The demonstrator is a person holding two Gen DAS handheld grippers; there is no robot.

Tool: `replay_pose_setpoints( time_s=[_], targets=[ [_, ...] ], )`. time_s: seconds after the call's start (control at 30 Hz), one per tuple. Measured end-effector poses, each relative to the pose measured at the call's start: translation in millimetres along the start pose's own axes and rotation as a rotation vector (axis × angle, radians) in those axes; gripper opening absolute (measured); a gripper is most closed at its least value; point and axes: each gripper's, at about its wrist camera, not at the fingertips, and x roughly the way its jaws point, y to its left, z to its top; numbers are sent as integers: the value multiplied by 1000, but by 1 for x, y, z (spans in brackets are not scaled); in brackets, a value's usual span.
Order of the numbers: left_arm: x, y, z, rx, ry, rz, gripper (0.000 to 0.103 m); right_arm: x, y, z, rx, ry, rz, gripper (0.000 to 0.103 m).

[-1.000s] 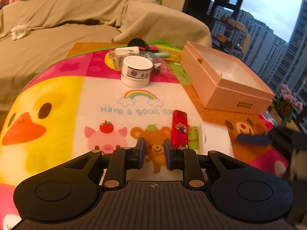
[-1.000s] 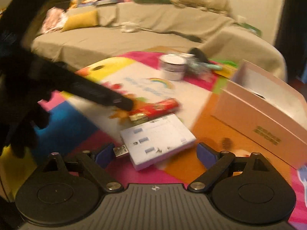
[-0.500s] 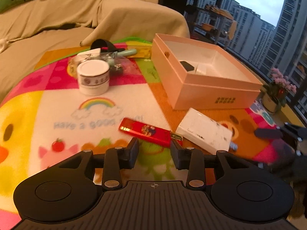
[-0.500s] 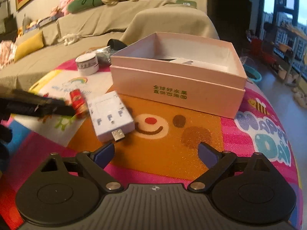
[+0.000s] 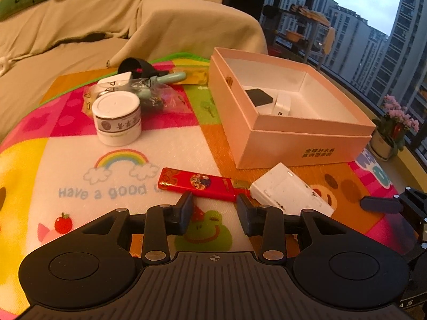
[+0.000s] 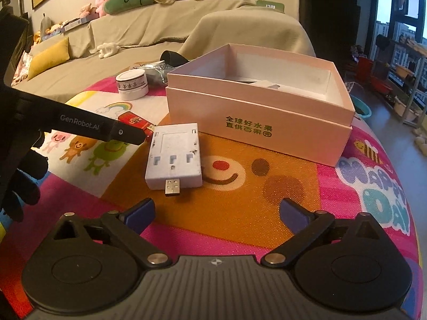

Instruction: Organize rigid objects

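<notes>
A red lighter [image 5: 197, 183] lies on the colourful mat just ahead of my left gripper [image 5: 214, 213], which is open and empty. A white USB adapter [image 5: 291, 193] lies to its right; it also shows in the right wrist view [image 6: 174, 158], just ahead of my right gripper [image 6: 216, 214], which is wide open and empty. An open pink box [image 5: 288, 112] stands behind them with a black item [image 5: 259, 97] and a white item [image 5: 283, 105] inside. A white round tin [image 5: 117, 117] stands at the back left.
A clear bag with small items [image 5: 149, 93], a black ring [image 5: 133, 66] and a teal tool [image 5: 170, 77] lie behind the tin. A covered sofa [image 5: 80, 32] is beyond the table. A potted plant [image 5: 392, 130] stands at the right by the window.
Both grippers have swung to the right to face the pink box. The left gripper's jaws have opened wider. The lighter and the adapter have not moved on the mat.
</notes>
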Motion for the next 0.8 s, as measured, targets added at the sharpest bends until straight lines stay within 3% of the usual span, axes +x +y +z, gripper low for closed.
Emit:
replay_pose_setpoints(
  time_s=[0.07, 0.2, 0.27, 0.37, 0.6, 0.73, 0.8],
  targets=[
    [1, 1, 0, 3, -3, 1, 40, 0, 0, 0, -1, 1, -1, 100],
    [0, 5, -2, 47, -17, 8, 30, 1, 1, 0, -6, 4, 0, 102],
    [-4, 10, -5, 70, -22, 38, 24, 2, 1, 0, -11, 9, 4, 103],
    [-10, 19, -8, 83, -25, 74, 23, 2, 1, 0, -10, 11, 6, 103],
    [-5, 22, 0, 21, -26, 35, 26, 4, 1, 2, -7, 27, 2, 103],
    [5, 31, 13, -137, -7, -50, 29, 3, 1, 1, -11, 21, 6, 103],
    [5, 35, 18, -189, -10, -47, 29, 2, 2, 0, -15, 20, 6, 103]
  ],
)
